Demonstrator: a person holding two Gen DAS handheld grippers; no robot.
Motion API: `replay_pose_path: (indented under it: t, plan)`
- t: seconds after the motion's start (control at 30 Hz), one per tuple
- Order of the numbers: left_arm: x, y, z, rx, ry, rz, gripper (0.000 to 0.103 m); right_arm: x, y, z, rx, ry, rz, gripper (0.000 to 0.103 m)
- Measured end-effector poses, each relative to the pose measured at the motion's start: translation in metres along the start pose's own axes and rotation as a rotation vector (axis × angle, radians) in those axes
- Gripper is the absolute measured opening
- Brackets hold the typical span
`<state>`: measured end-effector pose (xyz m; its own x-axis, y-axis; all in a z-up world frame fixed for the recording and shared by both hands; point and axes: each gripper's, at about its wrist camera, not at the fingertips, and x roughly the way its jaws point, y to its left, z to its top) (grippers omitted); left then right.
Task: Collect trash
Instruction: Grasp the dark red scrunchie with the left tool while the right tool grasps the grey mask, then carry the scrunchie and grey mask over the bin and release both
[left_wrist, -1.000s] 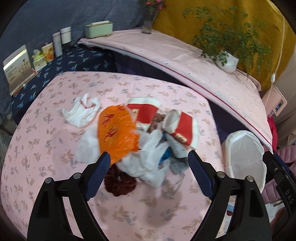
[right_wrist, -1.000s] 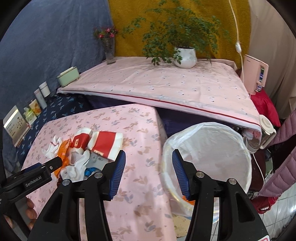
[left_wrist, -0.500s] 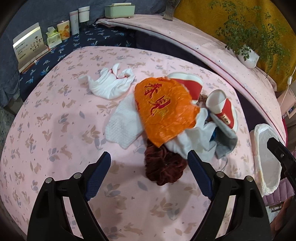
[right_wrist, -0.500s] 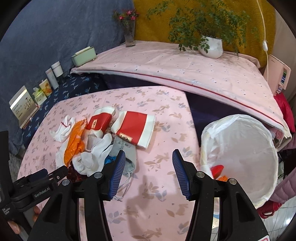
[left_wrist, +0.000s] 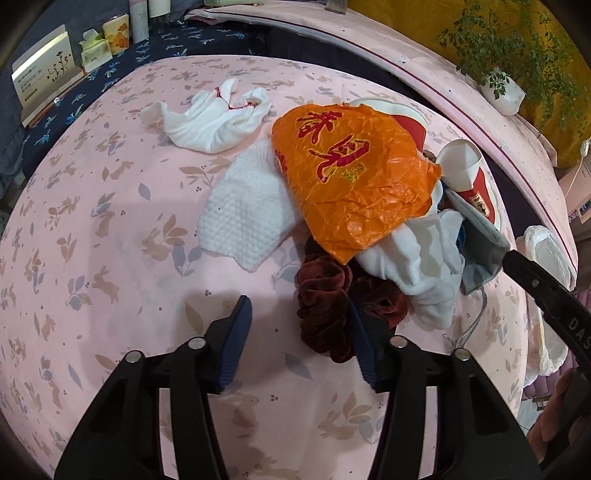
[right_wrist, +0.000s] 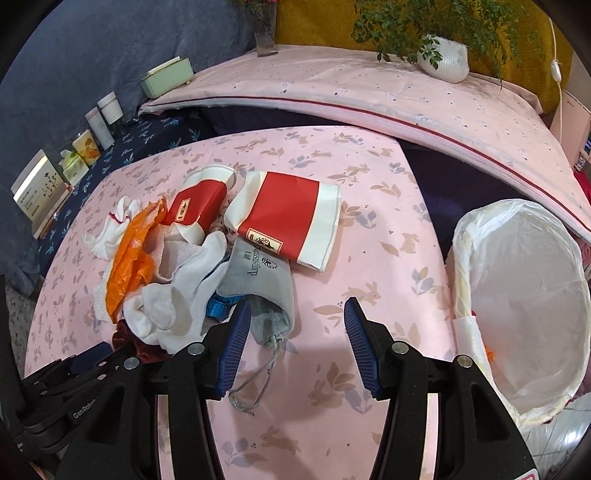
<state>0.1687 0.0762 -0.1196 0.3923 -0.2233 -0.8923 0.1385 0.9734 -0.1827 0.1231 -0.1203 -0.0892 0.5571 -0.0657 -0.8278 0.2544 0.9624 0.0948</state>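
Left gripper (left_wrist: 299, 325): jaws apart, holding nothing, right finger against the dark red scrunchie (left_wrist: 325, 295) at the trash pile's near edge. Right gripper (right_wrist: 293, 332): jaws apart, empty, beside the grey pouch (right_wrist: 258, 280). Lined bin (right_wrist: 524, 295) stands off the table's right edge.

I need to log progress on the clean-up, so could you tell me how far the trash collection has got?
Early stage. Done: something orange already lies inside the lined bin. In hand: nothing; the left tool is open, straddling the dark red scrunchie, and the right tool is open over the table. Left: the orange bag, red paper cups, tissues and grey pouch.
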Motion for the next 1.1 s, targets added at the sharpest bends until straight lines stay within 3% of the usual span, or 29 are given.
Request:
replay_pose_path:
  t: [0.17, 0.4, 0.7, 1.1]
  plan:
    - [0.000, -0.005, 0.001, 0.019, 0.007, -0.034, 0.021, 0.016, 0.005, 0.002, -0.018, 0.020, -0.004, 0.043]
    - [-0.008, -0.008, 0.002, 0.021, -0.005, -0.049, 0.015, 0.027, 0.008, 0.004, -0.030, 0.044, 0.007, 0.005]
    - [-0.044, -0.014, 0.008, 0.019, -0.072, -0.067, 0.013, -0.018, 0.005, 0.019, -0.019, -0.056, 0.053, 0.003]
    - [-0.111, -0.057, 0.023, 0.105, -0.205, -0.144, 0.013, -0.101, -0.018, 0.043, 0.026, -0.234, 0.089, 0.003]
